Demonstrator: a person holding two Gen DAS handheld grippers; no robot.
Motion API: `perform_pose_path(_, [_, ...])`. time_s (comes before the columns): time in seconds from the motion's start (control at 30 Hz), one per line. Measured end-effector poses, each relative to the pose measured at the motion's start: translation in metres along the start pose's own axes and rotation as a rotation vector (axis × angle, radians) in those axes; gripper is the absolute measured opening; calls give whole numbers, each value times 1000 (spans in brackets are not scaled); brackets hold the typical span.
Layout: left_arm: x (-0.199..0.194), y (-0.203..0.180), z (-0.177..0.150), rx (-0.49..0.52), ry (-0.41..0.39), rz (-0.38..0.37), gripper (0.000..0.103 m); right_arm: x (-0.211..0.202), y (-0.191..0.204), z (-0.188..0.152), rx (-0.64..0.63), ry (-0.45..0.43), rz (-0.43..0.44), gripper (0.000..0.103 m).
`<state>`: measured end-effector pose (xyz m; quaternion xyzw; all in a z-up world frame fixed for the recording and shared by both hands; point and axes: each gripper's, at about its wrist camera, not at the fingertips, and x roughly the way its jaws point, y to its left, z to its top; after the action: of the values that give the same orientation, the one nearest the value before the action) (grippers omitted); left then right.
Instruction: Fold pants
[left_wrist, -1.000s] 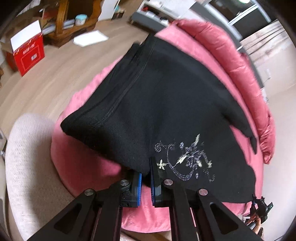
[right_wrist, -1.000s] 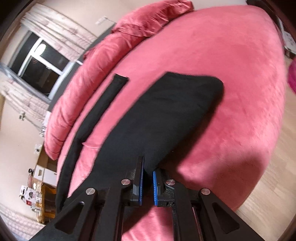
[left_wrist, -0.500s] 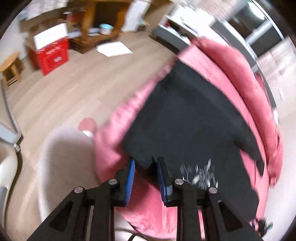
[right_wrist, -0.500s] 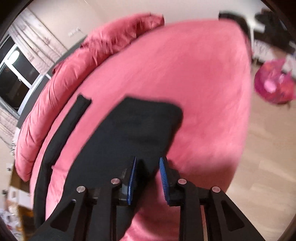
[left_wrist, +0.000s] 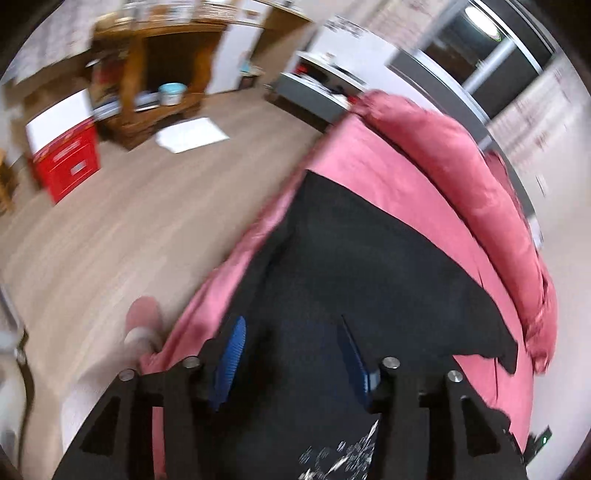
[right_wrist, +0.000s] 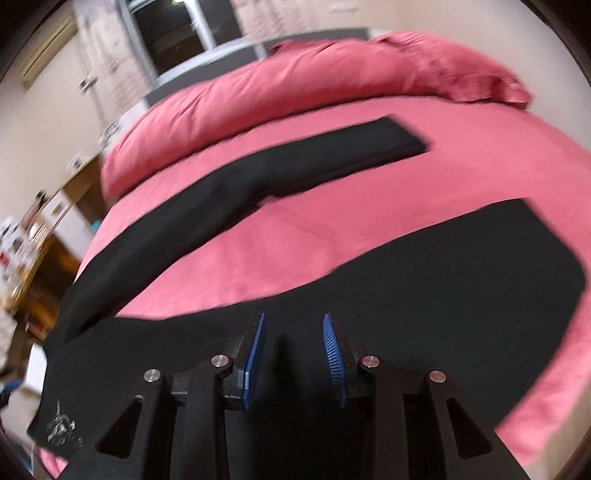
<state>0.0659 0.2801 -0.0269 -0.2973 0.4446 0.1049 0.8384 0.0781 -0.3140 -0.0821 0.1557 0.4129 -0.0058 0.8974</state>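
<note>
Black pants lie spread on a round pink bed. A silver print marks the hip end nearest me. In the right wrist view the pants show two legs apart: the far leg stretches toward the pillows, the near leg lies below my gripper. My left gripper is open and empty above the waist end. My right gripper is open and empty above the near leg.
A pink duvet roll lines the bed's far side. A wooden floor lies left of the bed, with a red box, a white sheet and a wooden cabinet. A pale cushion sits at lower left.
Both grippers have let go of the pants and opened wide. The pants now lie flat on the bed. Both grippers have lifted and swung to new angles.
</note>
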Motion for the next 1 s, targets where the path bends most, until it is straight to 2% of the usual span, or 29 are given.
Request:
perform_pose_path(0.17, [33,-31,40,115,7,-5,55,33,51,-12,-140,43,38,33])
perform_pose_path(0.23, [49,-40,55,147,3,-5,55,42,63,-18,-183,47,32,37])
perform_pose_path(0.37, [86,-54,87,207,9,20,55,50,66,-29,-186,43,29,41])
perform_pose_path(0.5, [122,-58,112,252,29,96,55,50,57,-32,-168,29,48,42])
perform_pose_path(0.53, [131,-59,118,246,39,106,55,50,55,-33,-158,26,54,42])
perform_pose_path(0.67, [164,-52,141,173,67,72,55,50,54,-35,-158,11,60,45])
perform_pose_path(0.77, [180,-50,149,166,60,98,56,51,58,-38,-182,-4,67,54])
perform_pose_path(0.83, [188,-48,153,169,56,100,59,52,60,-41,-202,-8,75,64])
perform_pose_path(1.0, [214,-44,159,159,75,80,61,55,68,-41,-235,-5,65,71])
